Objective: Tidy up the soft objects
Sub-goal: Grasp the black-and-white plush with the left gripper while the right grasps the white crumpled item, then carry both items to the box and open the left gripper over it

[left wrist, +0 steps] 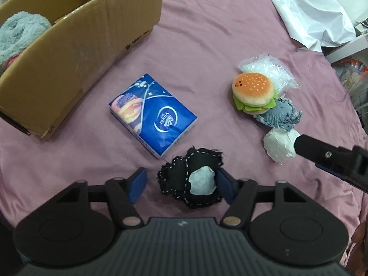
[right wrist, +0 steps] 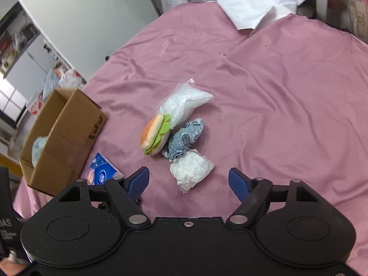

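My left gripper [left wrist: 181, 185] is open, its jaws on either side of a black stitched fabric pouch [left wrist: 195, 179] with a white patch, lying on the pink cloth. The right pad touches it. My right gripper [right wrist: 188, 180] is open and empty just short of a white wrapped bundle [right wrist: 191, 168], which also shows in the left wrist view [left wrist: 279, 146]. Beyond it lie a denim pouch [right wrist: 184, 141], a plush burger [right wrist: 155, 136] and a clear bag of white filling [right wrist: 184, 104]. A blue tissue pack [left wrist: 153, 115] lies left of centre.
An open cardboard box [left wrist: 57, 53] stands at the left with a teal fluffy item [left wrist: 20, 34] inside; the box also shows in the right wrist view [right wrist: 62, 138]. White sheeting [left wrist: 310, 11] lies at the far right edge. Shelves and clutter stand beyond the bed.
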The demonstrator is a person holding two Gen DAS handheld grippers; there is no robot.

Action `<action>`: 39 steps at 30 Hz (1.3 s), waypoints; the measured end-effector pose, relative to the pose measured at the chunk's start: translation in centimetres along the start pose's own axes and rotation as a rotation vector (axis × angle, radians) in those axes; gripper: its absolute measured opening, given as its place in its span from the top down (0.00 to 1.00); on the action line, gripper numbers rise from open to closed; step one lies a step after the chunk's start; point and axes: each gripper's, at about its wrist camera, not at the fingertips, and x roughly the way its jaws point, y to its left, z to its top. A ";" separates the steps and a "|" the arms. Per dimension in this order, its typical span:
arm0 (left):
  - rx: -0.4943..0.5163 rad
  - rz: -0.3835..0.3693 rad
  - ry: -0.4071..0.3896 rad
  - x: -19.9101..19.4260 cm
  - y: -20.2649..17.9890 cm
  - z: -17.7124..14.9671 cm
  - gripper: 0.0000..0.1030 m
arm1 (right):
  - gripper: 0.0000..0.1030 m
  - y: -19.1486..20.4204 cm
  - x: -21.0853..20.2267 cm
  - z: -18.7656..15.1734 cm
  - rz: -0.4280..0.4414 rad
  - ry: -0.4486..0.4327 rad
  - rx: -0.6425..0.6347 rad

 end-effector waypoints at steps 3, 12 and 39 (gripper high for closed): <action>-0.006 -0.006 0.005 -0.1 0.0 0.3 0.61 | 0.27 0.5 0.3 0.0 0.003 0.003 -0.027; -0.011 -0.047 0.024 -1.6 0.6 0.7 0.72 | 0.27 1.9 1.8 -0.1 -0.038 0.018 -0.114; 0.024 -0.076 -0.132 -12.3 3.7 2.2 0.72 | 0.58 6.3 -3.3 -2.3 -0.001 -0.099 -0.199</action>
